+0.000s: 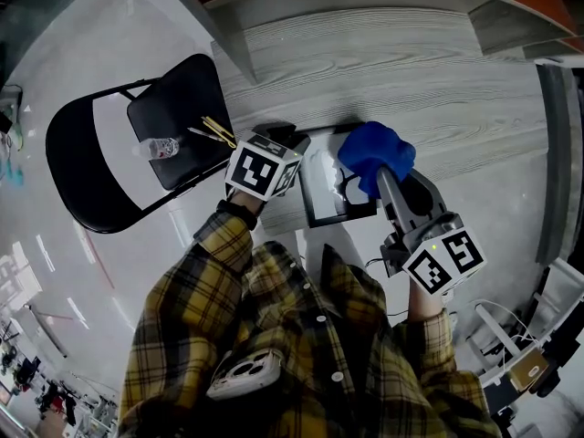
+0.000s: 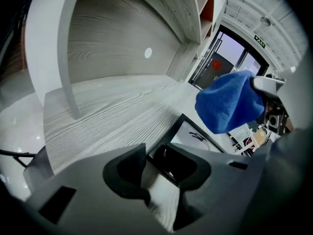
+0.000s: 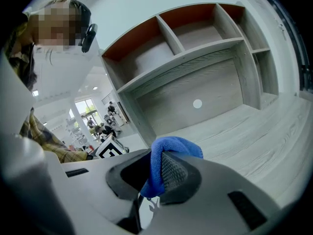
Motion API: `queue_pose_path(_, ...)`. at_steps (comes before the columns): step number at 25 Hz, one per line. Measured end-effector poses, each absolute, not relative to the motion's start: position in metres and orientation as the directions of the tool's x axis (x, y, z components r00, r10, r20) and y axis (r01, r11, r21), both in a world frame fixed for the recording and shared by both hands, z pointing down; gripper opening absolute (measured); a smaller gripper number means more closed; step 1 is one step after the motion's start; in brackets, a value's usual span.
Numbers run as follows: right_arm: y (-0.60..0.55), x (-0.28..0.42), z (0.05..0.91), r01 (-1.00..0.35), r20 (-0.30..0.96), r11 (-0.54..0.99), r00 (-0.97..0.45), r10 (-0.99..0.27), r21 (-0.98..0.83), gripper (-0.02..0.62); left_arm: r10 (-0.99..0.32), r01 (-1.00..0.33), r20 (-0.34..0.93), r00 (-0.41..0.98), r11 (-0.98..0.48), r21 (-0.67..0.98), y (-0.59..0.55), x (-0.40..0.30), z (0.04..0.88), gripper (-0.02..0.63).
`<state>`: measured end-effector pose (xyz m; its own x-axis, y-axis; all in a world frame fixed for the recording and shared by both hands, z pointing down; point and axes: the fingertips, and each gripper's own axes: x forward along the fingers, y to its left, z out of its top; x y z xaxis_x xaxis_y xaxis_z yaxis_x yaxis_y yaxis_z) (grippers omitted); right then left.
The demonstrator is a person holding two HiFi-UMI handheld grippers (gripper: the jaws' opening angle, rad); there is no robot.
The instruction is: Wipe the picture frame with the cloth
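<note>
1. The blue cloth [image 3: 172, 147] sits between the right tool's [image 3: 154, 173] jaws. They are clamped tight on it, and it bulges in a bunch past their tips. Picking up the cloth is done.
2. The near corner of the picture frame [image 2: 193, 131] sits between the left tool's [image 2: 155, 161] jaws, which are drawn in on its black border. I judge this hold steadies the frame, which lies flat on the worktop [image 2: 112, 111].
3. Just ahead of the left tool and to its right, the cloth hangs over the frame's far part. No view settles whether it touches the glass. The left gripper view hints at a gap, but the angle is poor.
4. Both holds look set, so I judge the wiping to be at most begun. Nothing on the glass tells wiped from unwiped, so I count most of the face and border as left to do.
5. In the head view the left tool covers the frame's near-left part. In the right gripper view the tool's own body blocks almost all of the frame. The drawing behind the glass is too small to make out.
6. Well off to the left tool's left stands a folding chair [image 1: 100, 153]. I cannot name the small things on its seat.
</note>
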<state>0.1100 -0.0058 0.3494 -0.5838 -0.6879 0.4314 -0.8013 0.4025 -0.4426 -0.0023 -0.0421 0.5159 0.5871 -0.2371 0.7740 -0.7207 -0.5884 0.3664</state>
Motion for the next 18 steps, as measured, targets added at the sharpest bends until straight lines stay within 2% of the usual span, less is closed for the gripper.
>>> queue_pose_path(6,-0.043,0.089,0.406,-0.803,0.53,0.487,-0.594,-0.605,-0.343,0.049,-0.239,-0.725,0.773,0.588,-0.58,0.372,-0.042,-0.004,0.519,0.13)
queue_pose_path(10,-0.062,0.091,0.456,-0.833,0.67,0.525,-0.491,-0.556,-0.175,0.049,-0.218,-0.719,0.778,0.589,-0.581,0.381,-0.043,-0.002,0.518,0.129)
queue_pose_path(13,-0.061,0.093,0.488,-0.805,0.762,0.592,-0.404,-0.506,-0.033,0.049,-0.218,-0.717,0.777,0.591,-0.583,0.381,-0.045,-0.002,0.517,0.127)
queue_pose_path(18,-0.05,0.095,0.498,-0.81,0.782,0.586,-0.387,-0.489,-0.035,0.048,-0.223,-0.728,0.783,0.58,-0.574,0.376,-0.044,-0.002,0.517,0.127)
